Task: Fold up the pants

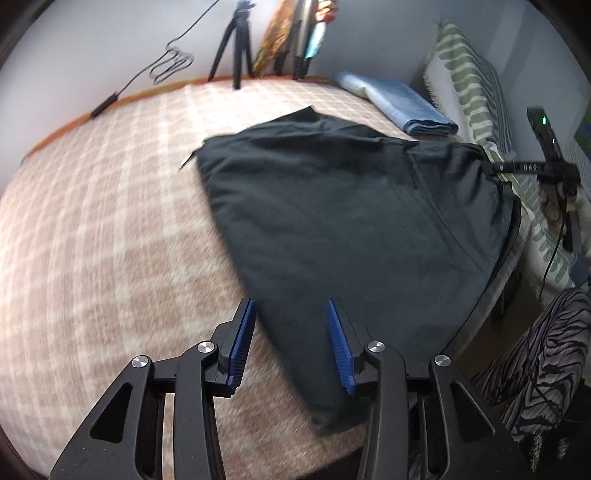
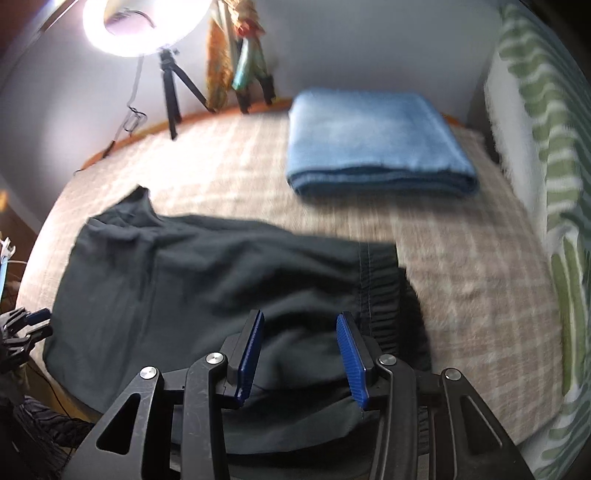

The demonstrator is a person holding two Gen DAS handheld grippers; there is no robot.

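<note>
Dark, near-black fabric fills the middle of both views: the pants (image 1: 332,206) lie spread on a beige-and-cream checked blanket (image 1: 110,221) that covers the bed, already doubled over into a broad wedge, with the gathered waistband (image 2: 384,295) toward the right side of the right wrist view. We hold the left gripper (image 1: 291,343) above the near edge of the pants, its blue-padded fingers (image 1: 242,343) set wide apart with nothing between them; the left pad hangs over bare blanket and the right pad over the dark cloth. Our right gripper (image 2: 300,354) also stands wide, poised over the pants just beside the waistband, and we cannot tell whether its pads touch the fabric. In the left wrist view the right gripper shows at the far right edge, near the corner of the pants, though blur keeps us from saying whether it touches. A folded pair of blue jeans (image 2: 376,144) sits well apart from the pants, toward the wall. Against that wall stands a black tripod (image 2: 173,96) carrying a lit ring light (image 2: 144,26), with a black cable (image 1: 170,62) hanging down the wall. A green-and-white patterned cloth (image 2: 554,184) runs along the right side of the bed.
</note>
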